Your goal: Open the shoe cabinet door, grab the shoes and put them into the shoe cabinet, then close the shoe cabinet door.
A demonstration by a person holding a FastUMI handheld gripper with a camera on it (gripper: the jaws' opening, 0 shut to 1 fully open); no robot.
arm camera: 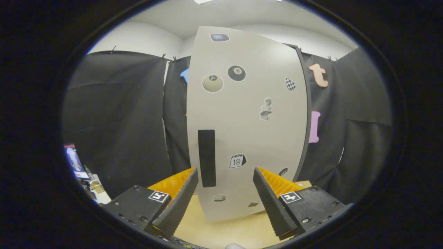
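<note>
Before spread claw [225, 174], flat matte door [247, 121]

Even, soft light from a ceiling fixture [204, 1] at twelve o'clock, no glare. The pale cabinet door [247, 128] reads sharp, faintly shaded, though fisheye bowing curves its edges outward.

Black cloth wall [117, 114] hangs at 9 and 3 o'clock; pale wooden floor [221, 230] at 6 o'clock; small clutter [90, 182] at 8 o'clock.

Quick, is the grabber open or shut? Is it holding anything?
Gripper: open, holding nothing, facing the cabinet door near its handle.
</note>
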